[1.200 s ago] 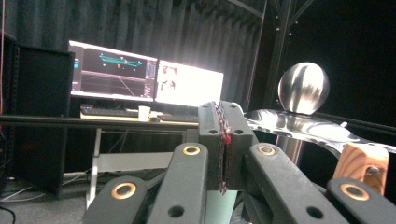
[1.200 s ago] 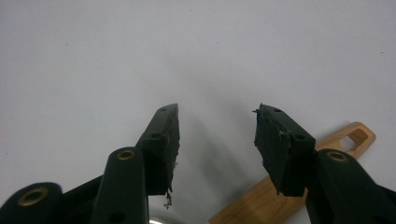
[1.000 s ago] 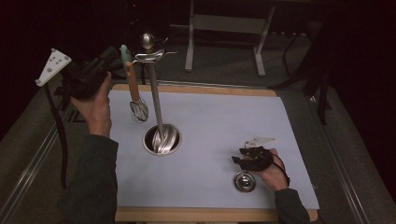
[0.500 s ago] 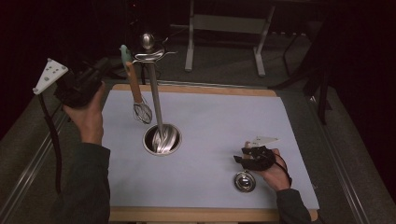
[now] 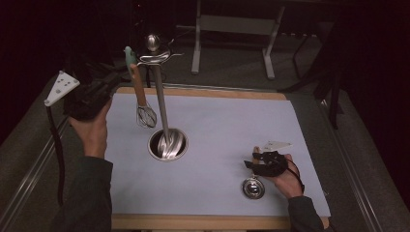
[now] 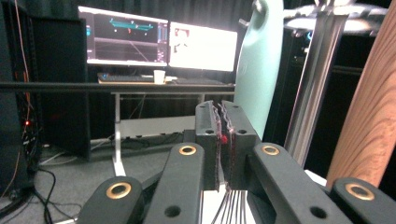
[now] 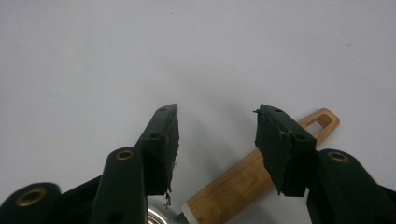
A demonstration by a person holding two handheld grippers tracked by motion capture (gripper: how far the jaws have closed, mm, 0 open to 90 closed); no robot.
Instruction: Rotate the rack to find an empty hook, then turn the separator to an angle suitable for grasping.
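I see the tabletop [image 5: 217, 125] carrying a steel stand [image 5: 162, 116], with a whisk [image 5: 140, 89] hanging off its top hook. My left hand-held gripper [image 5: 116, 79] sits just beside the whisk's handle, its jaws just easing apart, nothing pinched as far as I can tell. My right hand-held gripper [image 7: 215, 140] rests released above a wooden-handled utensil [image 7: 252, 177].

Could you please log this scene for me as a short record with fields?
Surface: pale mat on wooden table
Stand: tall steel utensil stand, round base
Hanging: wooden-handled wire whisk with teal tip, at the stand's top
Left gripper: beside whisk; jaws just opening, narrow gap, nothing between
Right gripper: open, over wooden-handled round steel utensil, not gripping
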